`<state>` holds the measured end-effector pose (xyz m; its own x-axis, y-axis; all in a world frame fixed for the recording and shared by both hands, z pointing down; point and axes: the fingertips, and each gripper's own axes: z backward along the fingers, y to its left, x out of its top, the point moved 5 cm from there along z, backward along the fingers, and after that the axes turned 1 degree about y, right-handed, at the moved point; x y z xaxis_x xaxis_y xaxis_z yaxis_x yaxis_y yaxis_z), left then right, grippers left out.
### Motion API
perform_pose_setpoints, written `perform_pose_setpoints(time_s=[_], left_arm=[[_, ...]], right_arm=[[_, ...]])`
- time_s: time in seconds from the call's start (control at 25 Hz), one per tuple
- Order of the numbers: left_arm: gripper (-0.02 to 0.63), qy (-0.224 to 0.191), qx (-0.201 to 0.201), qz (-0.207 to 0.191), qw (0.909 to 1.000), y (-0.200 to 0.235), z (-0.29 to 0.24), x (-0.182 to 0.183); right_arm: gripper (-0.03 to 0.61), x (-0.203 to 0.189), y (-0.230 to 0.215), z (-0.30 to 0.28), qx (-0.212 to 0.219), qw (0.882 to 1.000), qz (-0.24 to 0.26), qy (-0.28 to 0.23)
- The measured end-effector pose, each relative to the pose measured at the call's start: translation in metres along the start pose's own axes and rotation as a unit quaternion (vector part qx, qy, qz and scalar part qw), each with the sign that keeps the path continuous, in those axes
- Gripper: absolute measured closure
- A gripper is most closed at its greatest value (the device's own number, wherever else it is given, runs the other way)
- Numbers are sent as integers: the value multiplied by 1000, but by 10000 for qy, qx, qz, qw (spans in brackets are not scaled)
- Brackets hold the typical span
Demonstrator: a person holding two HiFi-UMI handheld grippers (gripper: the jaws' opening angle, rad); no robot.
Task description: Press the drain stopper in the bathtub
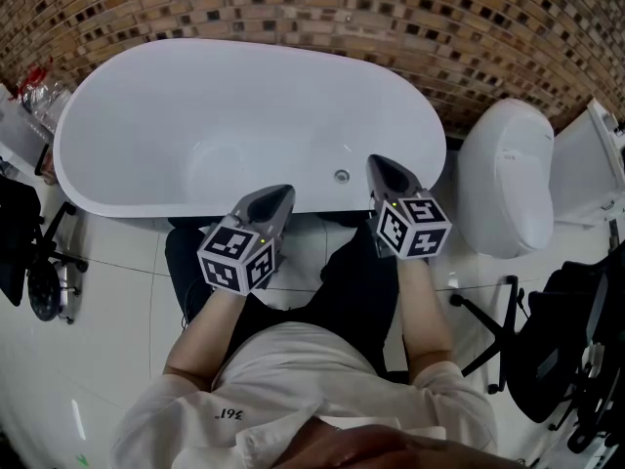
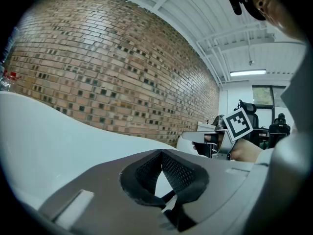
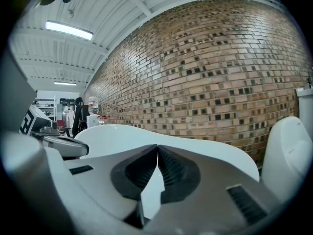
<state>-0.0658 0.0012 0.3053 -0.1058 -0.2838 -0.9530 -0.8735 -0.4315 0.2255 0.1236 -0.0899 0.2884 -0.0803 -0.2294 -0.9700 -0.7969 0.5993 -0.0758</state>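
A white oval bathtub (image 1: 117,179) lies in front of me below a brick wall. A small round metal drain stopper (image 1: 341,175) shows inside it, close to the near wall. My left gripper (image 1: 284,192) hovers over the tub's near rim, left of the stopper, shut with nothing in it. My right gripper (image 1: 376,162) is just right of the stopper, above the rim, also shut and empty. In the left gripper view the jaws (image 2: 161,153) meet at their tips over the tub's rim (image 2: 58,146). The right gripper view shows its jaws (image 3: 157,147) pressed together; the stopper is hidden in both gripper views.
A white toilet (image 1: 508,179) stands right of the tub, its tank (image 1: 591,169) beyond. Black chair bases sit at the left (image 1: 44,262) and right (image 1: 557,350). Bottles (image 1: 34,96) stand at the tub's left end. The brick wall (image 1: 391,18) runs behind.
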Motion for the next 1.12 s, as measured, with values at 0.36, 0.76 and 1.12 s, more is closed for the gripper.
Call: perform_pose_setpoints(time_s=[0.36,0.76,1.12], left_arm=[[604,-4,-1,10,10000,0,1,-1],[604,57,-25,110,9999,7,-5,-8],[604,31,-52,-107,9999,29,-14,8]], right_arm=[[563,-1,0,1,-14,10000,14,18],[563,-11,-3,-4,-42,9998,18,203],[563,-7,-3,-20,-30,9995,114,298]])
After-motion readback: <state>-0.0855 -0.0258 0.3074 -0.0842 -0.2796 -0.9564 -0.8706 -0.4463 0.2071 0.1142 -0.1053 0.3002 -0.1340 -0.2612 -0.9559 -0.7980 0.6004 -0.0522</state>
